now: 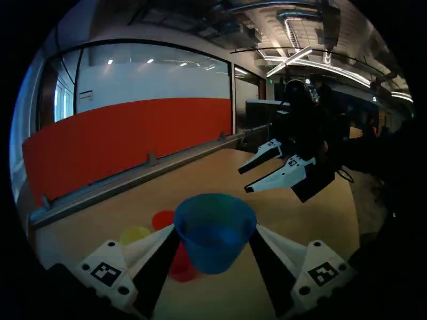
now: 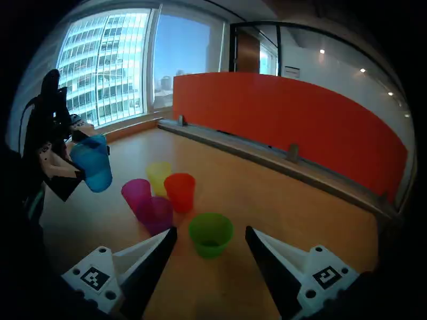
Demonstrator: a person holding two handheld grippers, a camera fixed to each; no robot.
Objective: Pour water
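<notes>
No word, number or brand can be read. Black-and-white coded squares (image 1: 105, 273) (patterns, not letters) sit on the white finger bases of the left gripper (image 1: 213, 230) at 7 and 5 o'clock. The right gripper (image 2: 211, 230) carries coded squares (image 2: 95, 278) at the same hours. A small white notice (image 1: 85, 96) hangs on the glass wall (image 1: 155, 74) at 10 o'clock in the left gripper view, its print too small to make out.

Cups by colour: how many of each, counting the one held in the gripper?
blue cup: 1
yellow cup: 1
red cup: 1
magenta cup: 1
purple cup: 1
green cup: 1
Total: 6
</notes>
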